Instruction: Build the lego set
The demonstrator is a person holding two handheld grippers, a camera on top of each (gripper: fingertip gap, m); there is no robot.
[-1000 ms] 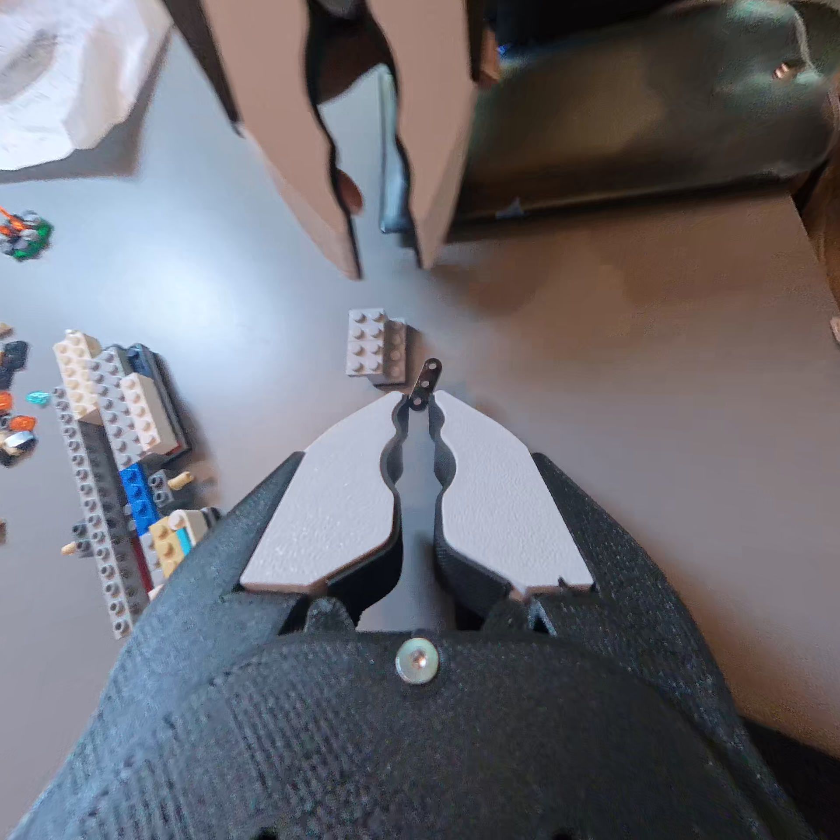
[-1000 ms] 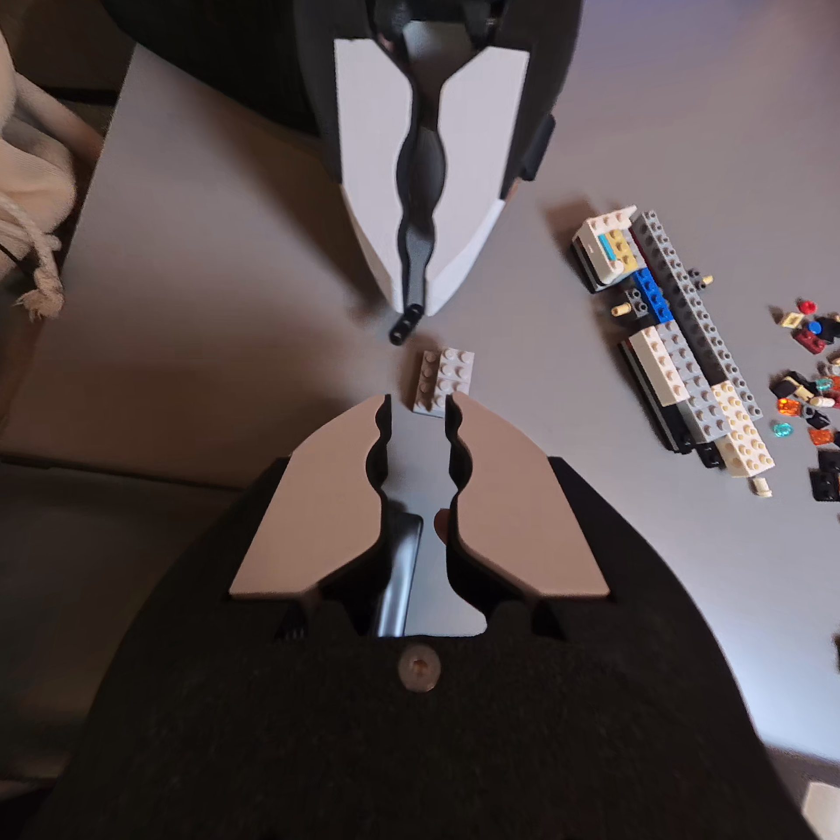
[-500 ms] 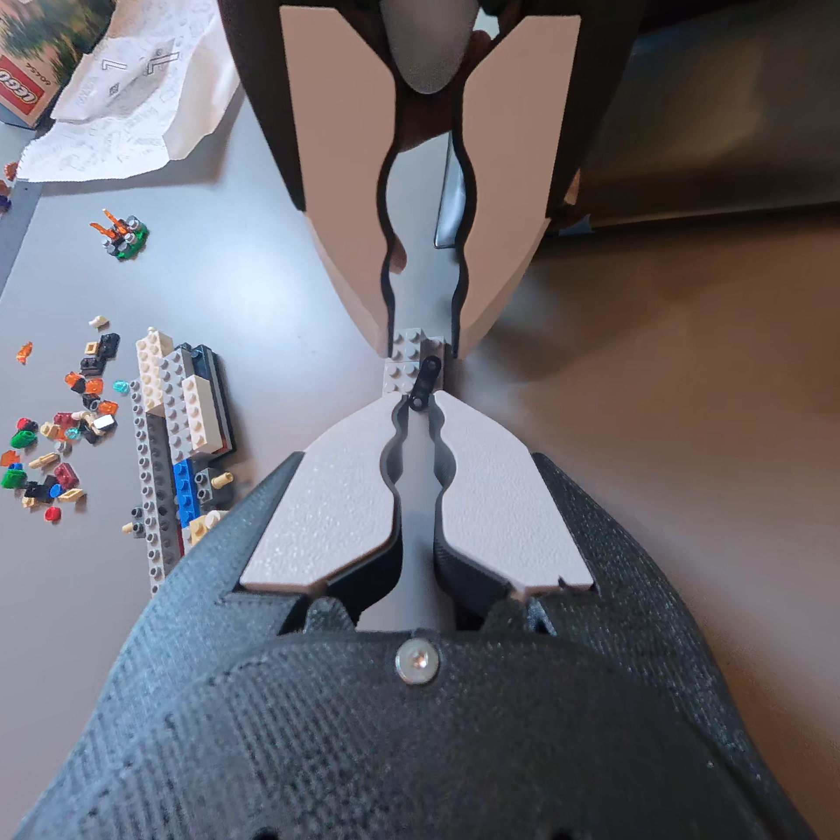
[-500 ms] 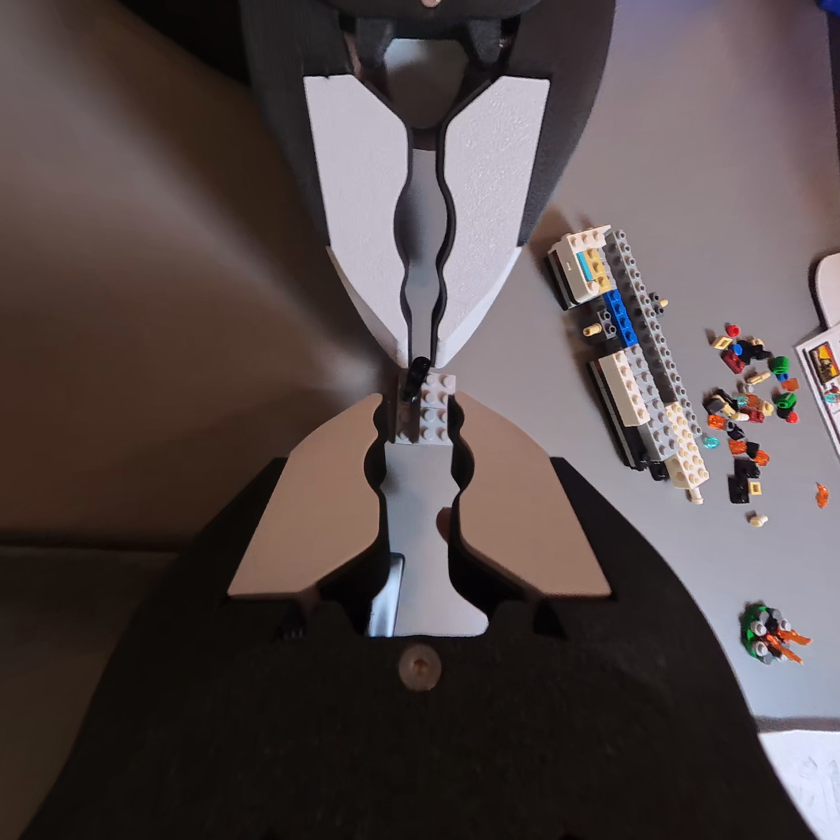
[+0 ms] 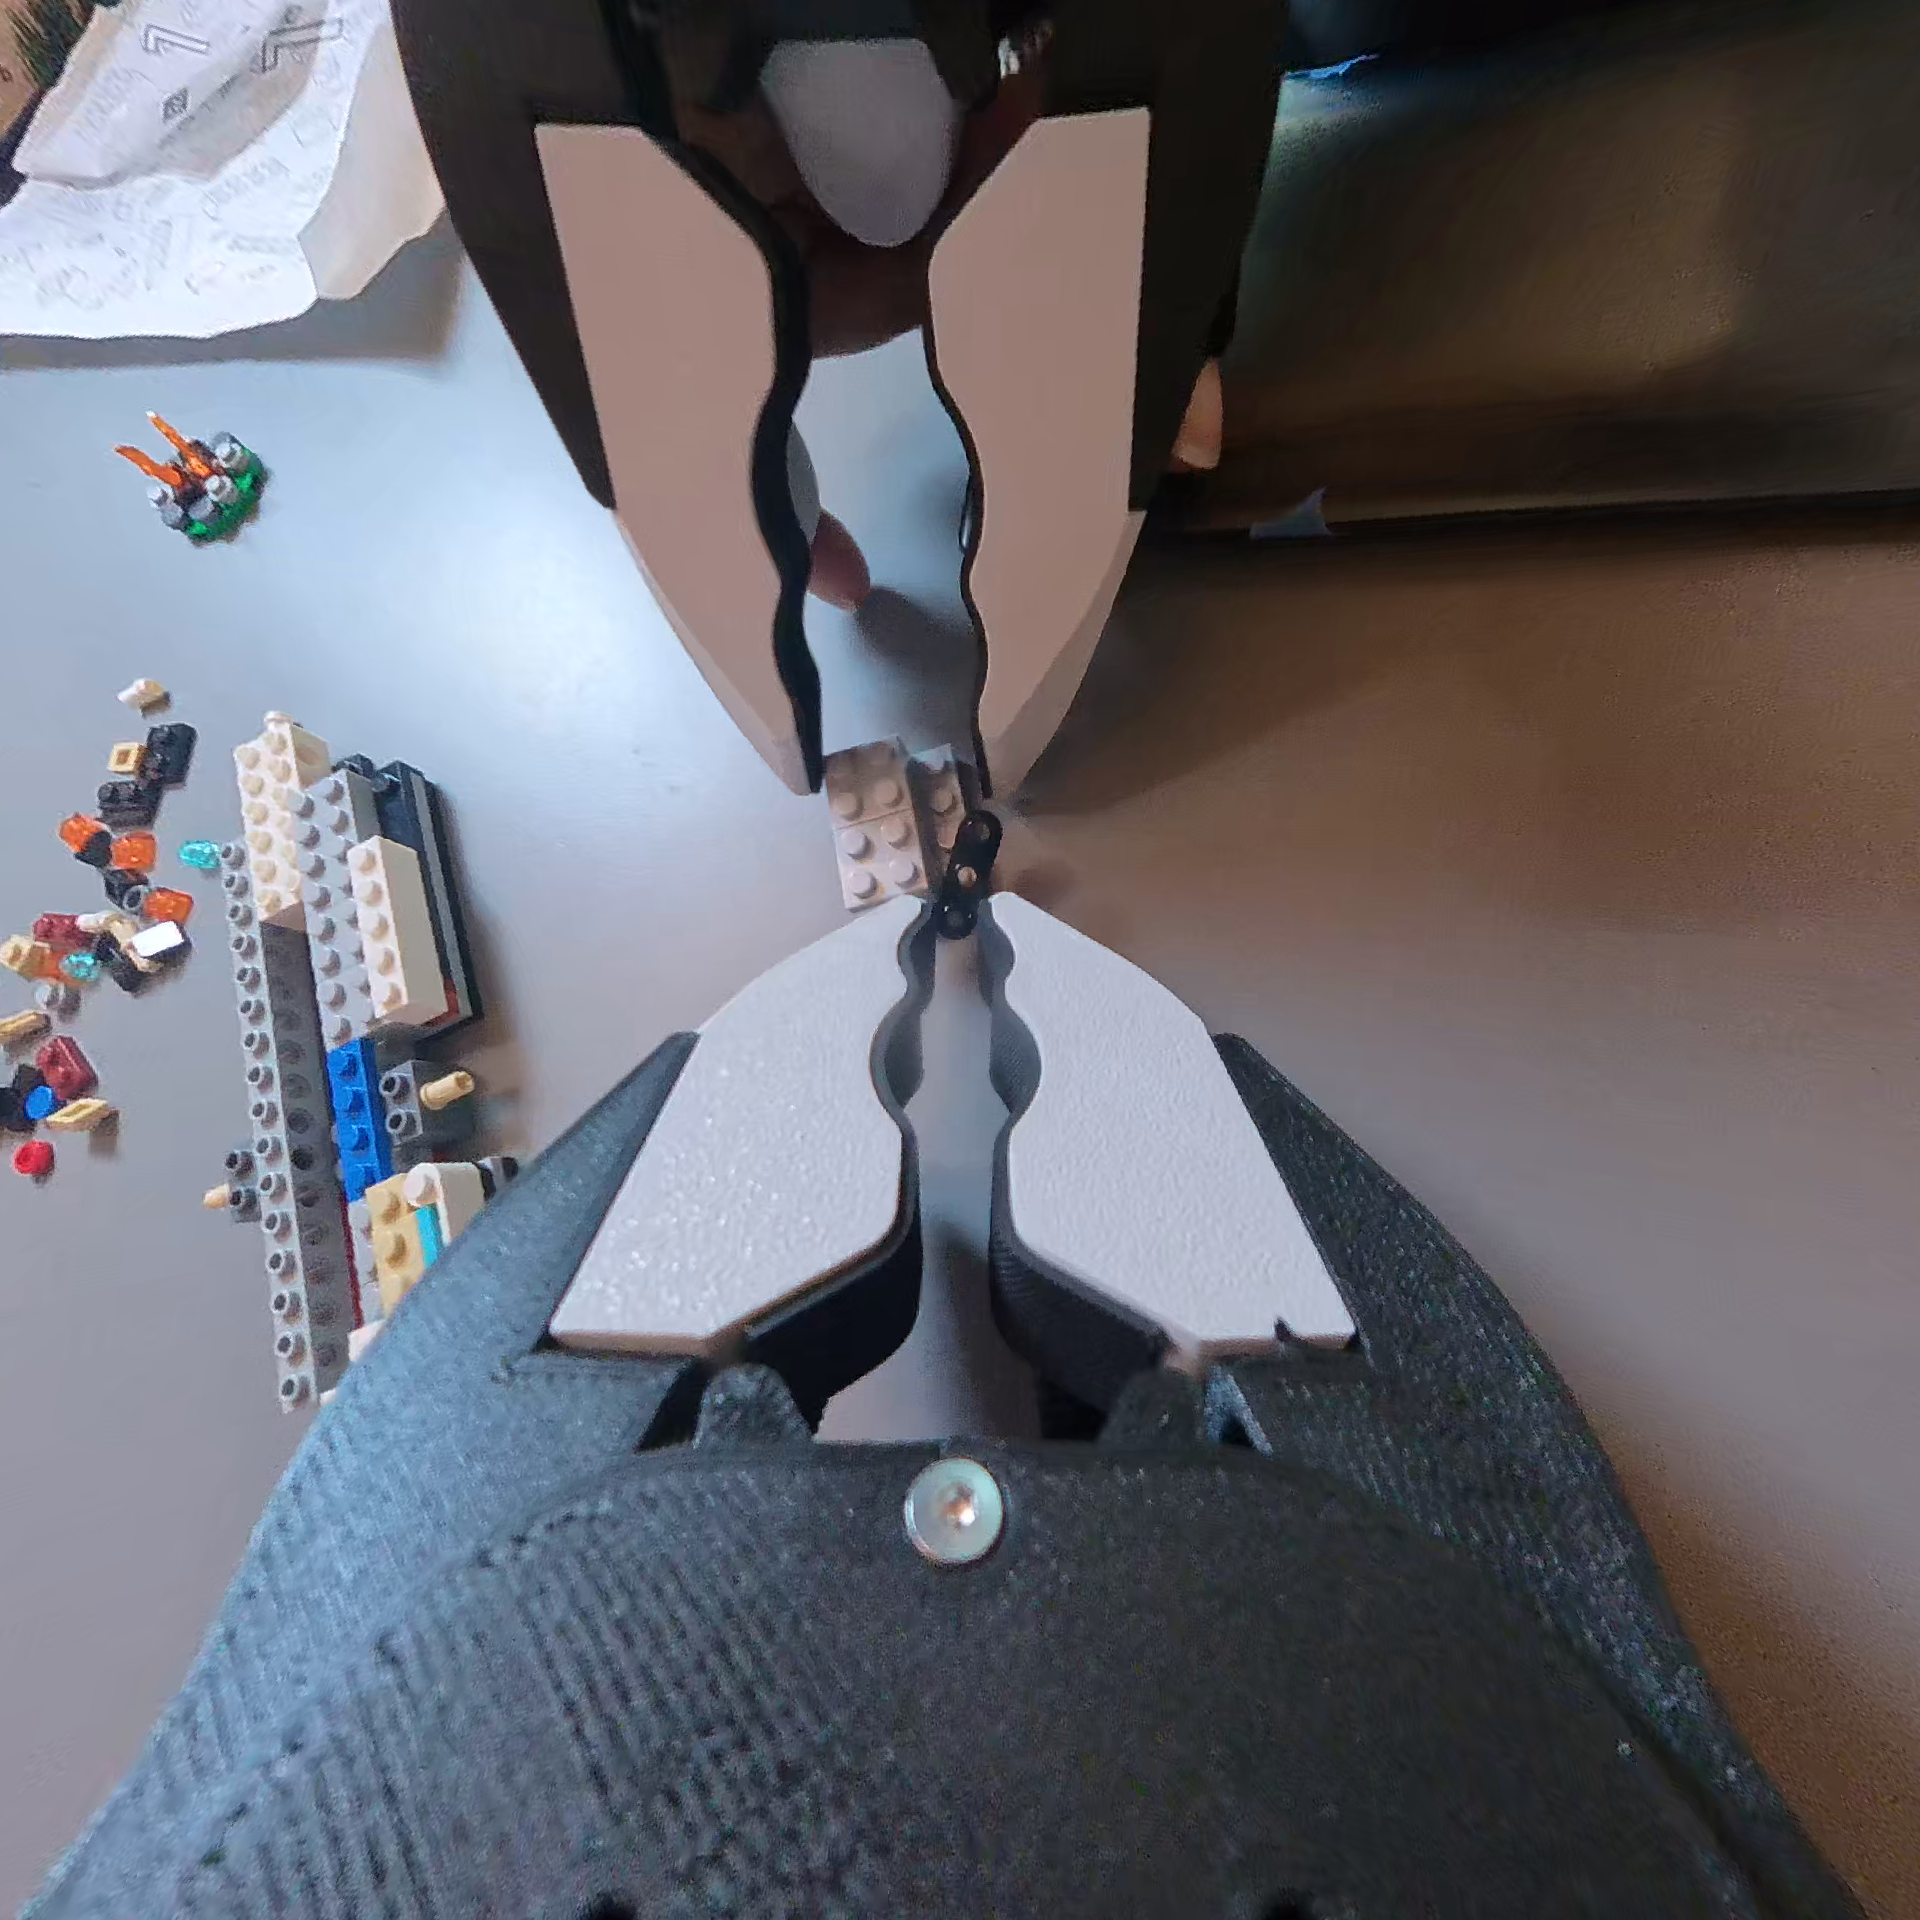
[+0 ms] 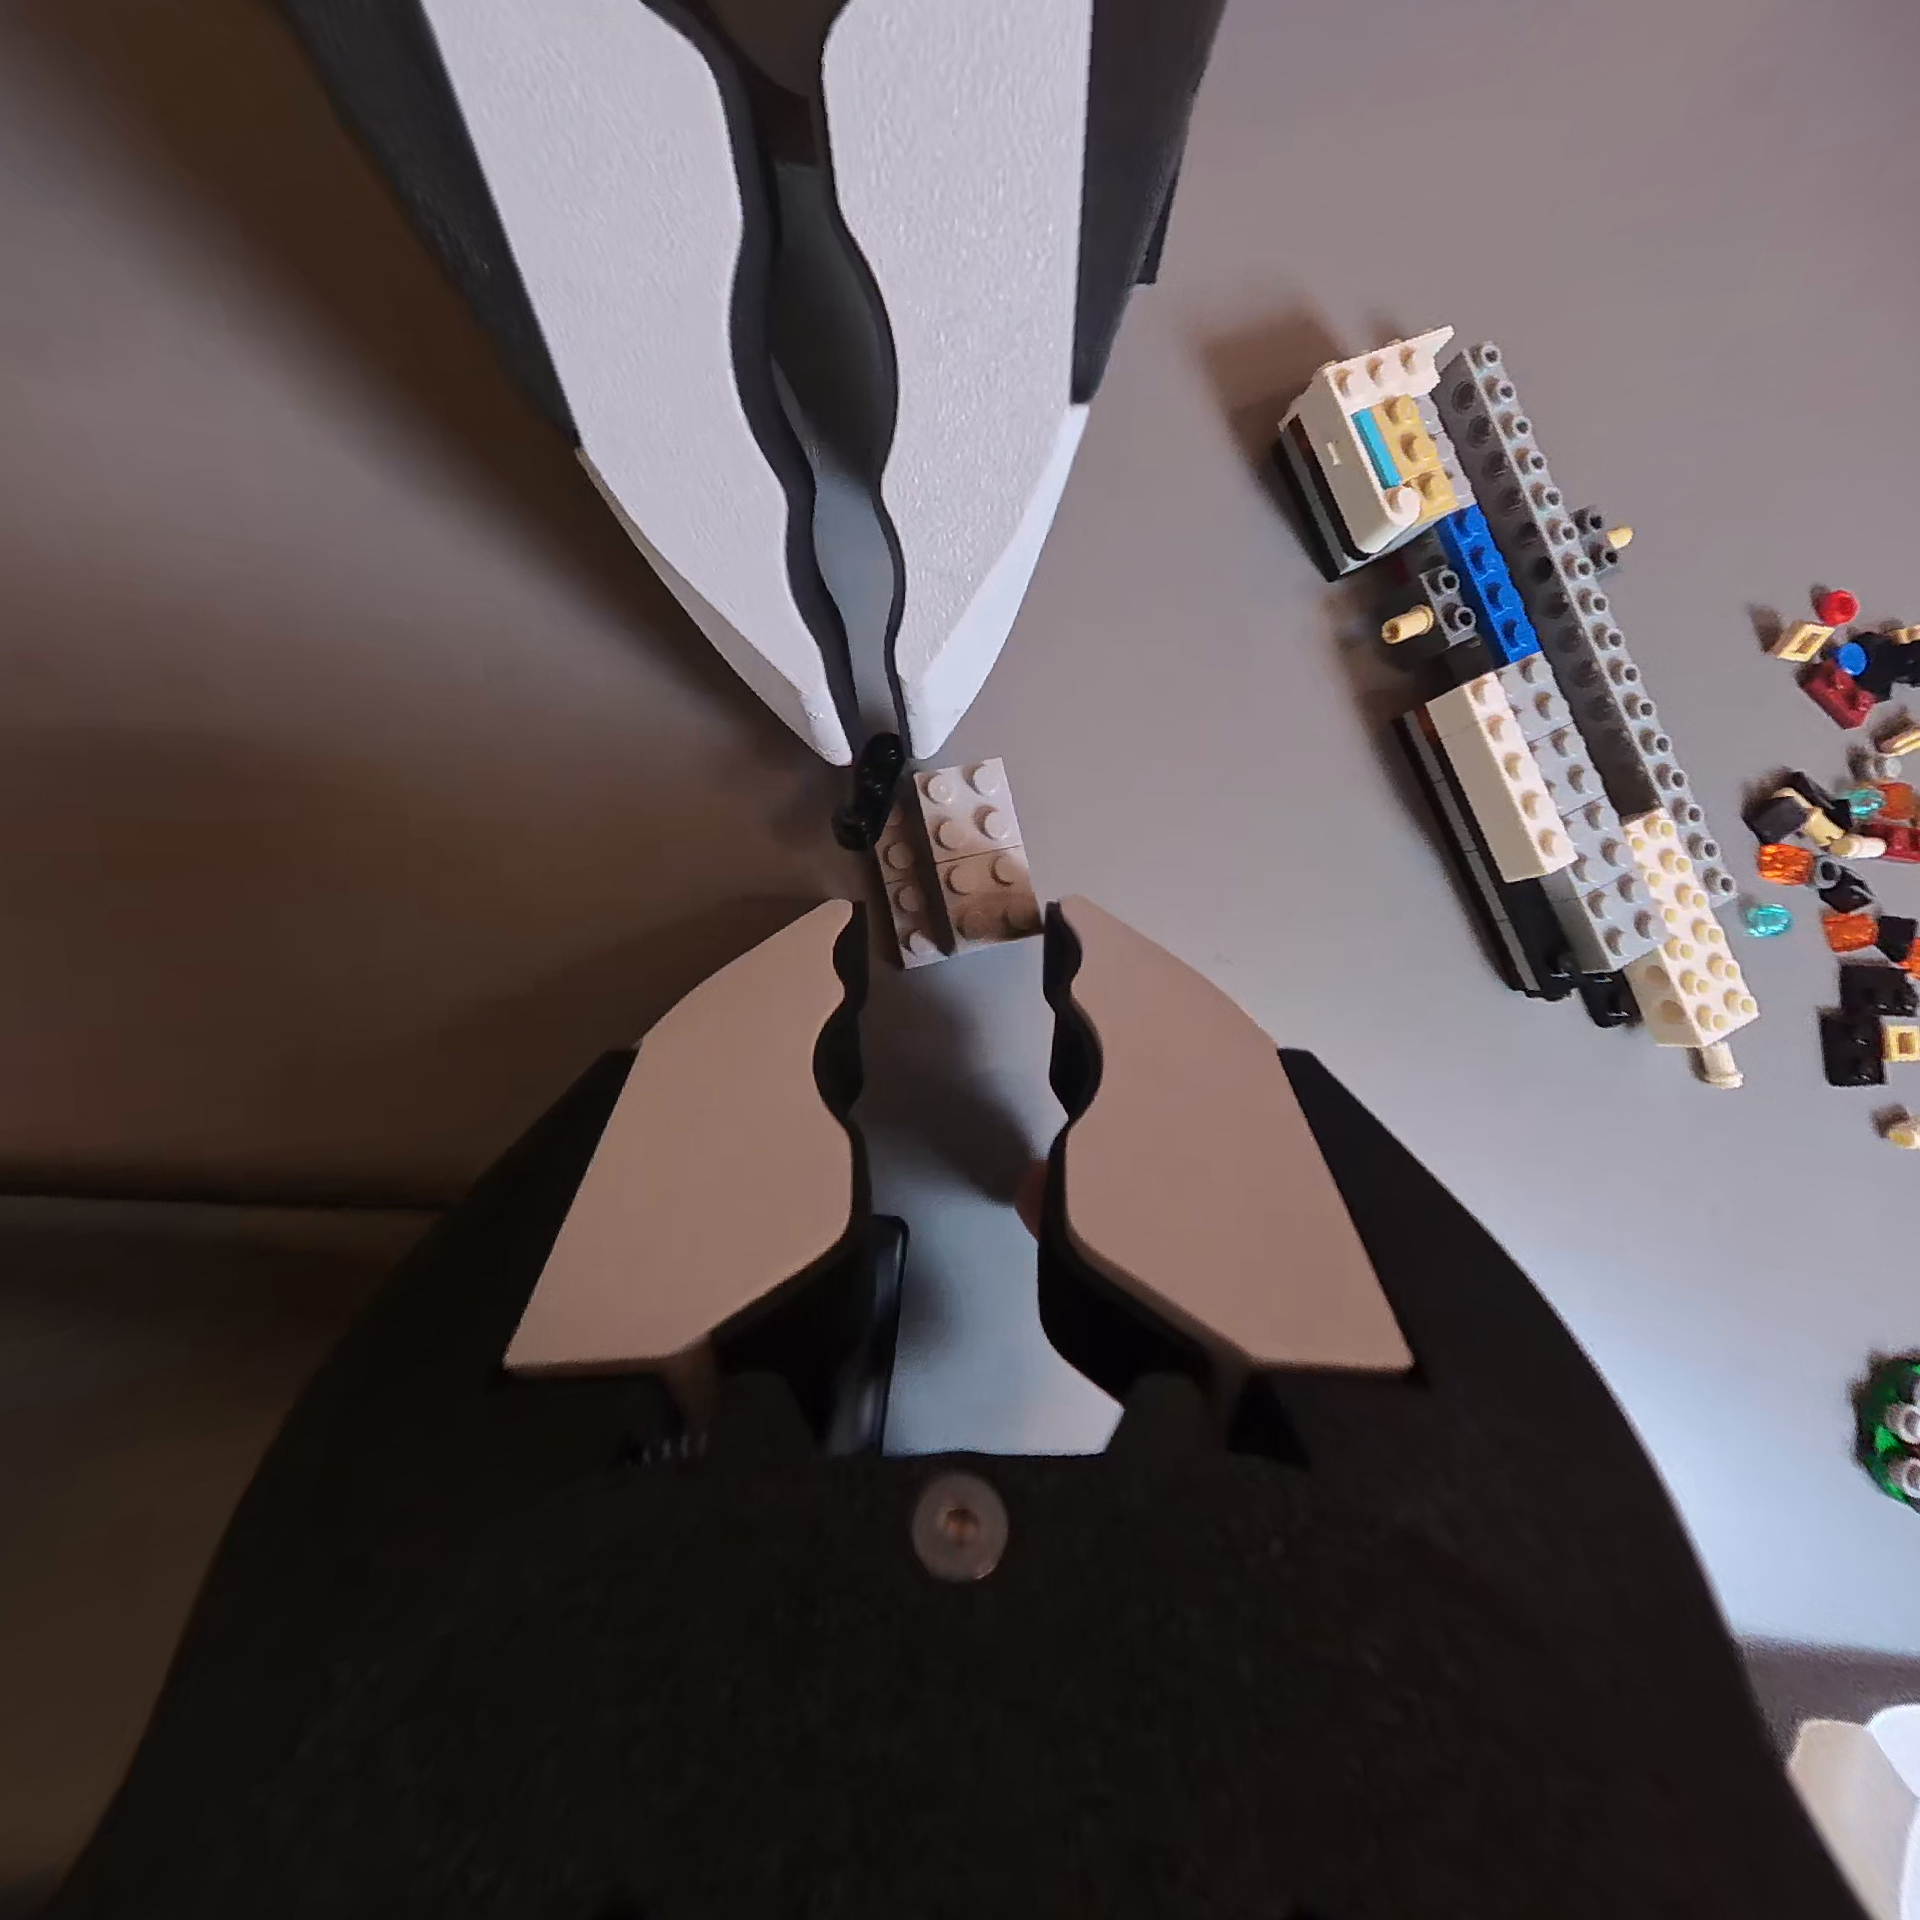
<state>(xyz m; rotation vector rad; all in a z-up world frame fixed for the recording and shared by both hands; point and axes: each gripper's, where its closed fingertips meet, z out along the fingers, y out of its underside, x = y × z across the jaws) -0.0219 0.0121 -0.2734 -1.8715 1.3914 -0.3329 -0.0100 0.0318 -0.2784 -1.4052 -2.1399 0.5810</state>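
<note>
**Two grippers meet at one grey block**

Count: two grippers, one small grey brick block, one black link piece, one long part-built model, one loose scatter of small parts, one small green-and-orange cluster, one sheet of printed paper.

Left gripper: clenched on the black link piece, which sticks out past the tips and lies against the block's side.

Right gripper: released, its tips spread just wider than the block, one on each side of its near end. Contact: cannot tell.

The block sits on the grey surface, between the two grippers. The model lies well apart to one side, the scatter beyond it. The other side of the block is bare surface up to a dark edge.
</note>
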